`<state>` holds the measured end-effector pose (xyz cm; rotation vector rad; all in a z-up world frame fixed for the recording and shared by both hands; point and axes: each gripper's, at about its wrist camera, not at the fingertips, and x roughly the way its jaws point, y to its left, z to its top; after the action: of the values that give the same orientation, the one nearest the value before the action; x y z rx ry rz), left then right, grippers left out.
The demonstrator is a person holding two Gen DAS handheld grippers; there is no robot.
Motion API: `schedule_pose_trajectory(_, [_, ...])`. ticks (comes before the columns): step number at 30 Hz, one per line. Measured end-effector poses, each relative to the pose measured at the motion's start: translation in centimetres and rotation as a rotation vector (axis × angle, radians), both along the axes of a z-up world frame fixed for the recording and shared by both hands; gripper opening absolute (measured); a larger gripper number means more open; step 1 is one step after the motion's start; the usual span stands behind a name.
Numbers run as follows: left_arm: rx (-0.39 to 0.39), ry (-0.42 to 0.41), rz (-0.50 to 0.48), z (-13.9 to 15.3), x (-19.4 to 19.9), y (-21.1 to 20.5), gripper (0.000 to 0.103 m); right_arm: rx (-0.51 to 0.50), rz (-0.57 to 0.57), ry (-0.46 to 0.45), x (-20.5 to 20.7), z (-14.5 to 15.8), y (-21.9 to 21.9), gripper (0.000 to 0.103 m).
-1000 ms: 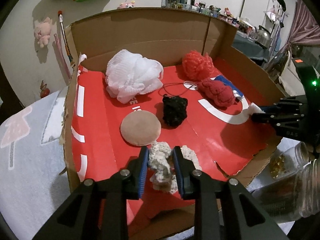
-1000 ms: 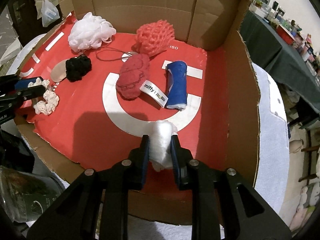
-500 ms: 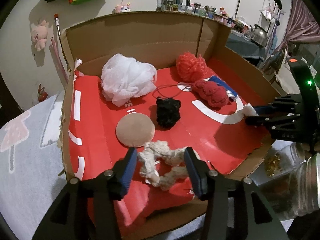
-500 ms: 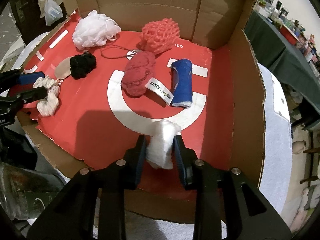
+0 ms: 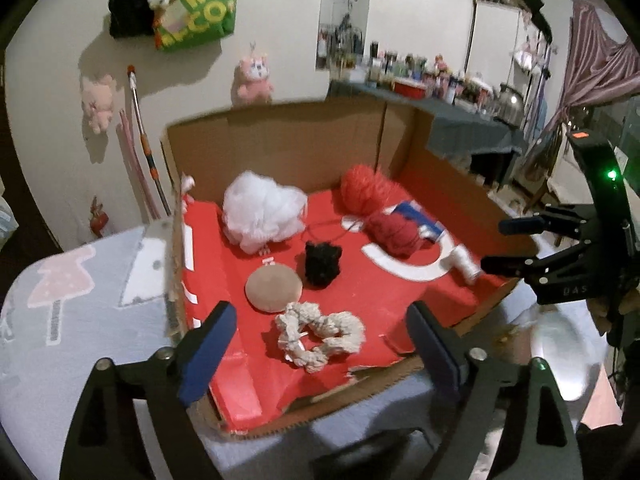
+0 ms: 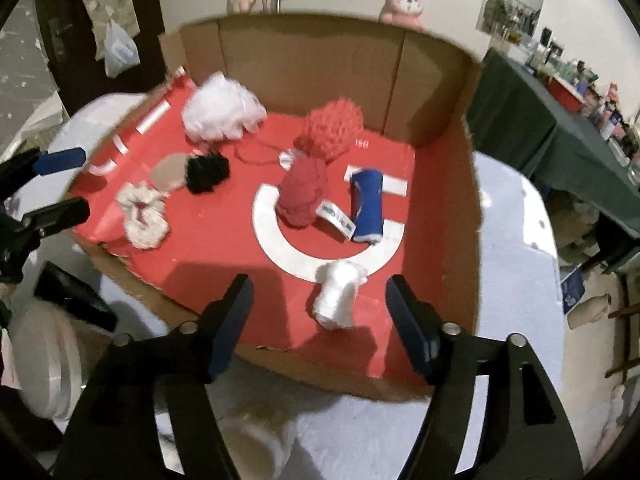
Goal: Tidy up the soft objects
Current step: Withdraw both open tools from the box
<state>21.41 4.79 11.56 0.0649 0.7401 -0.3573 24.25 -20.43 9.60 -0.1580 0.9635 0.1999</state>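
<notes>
A cardboard box [image 5: 280, 140] with a red floor holds several soft things. A cream rope knot [image 5: 320, 334] lies near the front edge, also in the right wrist view [image 6: 144, 216]. A white roll [image 6: 338, 294] lies at the front right, also in the left wrist view [image 5: 464, 260]. My left gripper [image 5: 320, 344] is open and empty, pulled back above the front edge. My right gripper [image 6: 320, 312] is open and empty, just in front of the white roll. A white puff [image 5: 260, 212], black pompom [image 5: 322, 264], tan disc [image 5: 273, 287], red knits [image 6: 304, 192] and blue roll [image 6: 368, 200] lie further in.
The box stands on a pale patterned cloth [image 5: 80, 300]. Its back and right walls [image 6: 448, 208] are high; the front wall is folded down. Plush toys and a green bag [image 5: 192, 4] hang on the wall behind. A cluttered dark table [image 5: 460, 124] stands at the back right.
Both grippers have opened wide and drawn back and up from the box. The rope knot and the white roll, held before, now lie free on the red floor.
</notes>
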Motion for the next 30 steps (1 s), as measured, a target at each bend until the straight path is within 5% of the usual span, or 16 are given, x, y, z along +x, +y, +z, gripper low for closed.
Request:
schedule_pose_trajectory(14, [-0.051,-0.243,0.067,5.1,-10.4,-0.7,0.103,0.084,-0.018,-0.289,-11.1,7.9,1.1,0.086])
schedule_pose_trajectory(30, [-0.094,-0.329,0.139,1.9,-18.6,-3.1,0.103,0.092,-0.108,-0.488,-22.0,5.7,2.4,0.092])
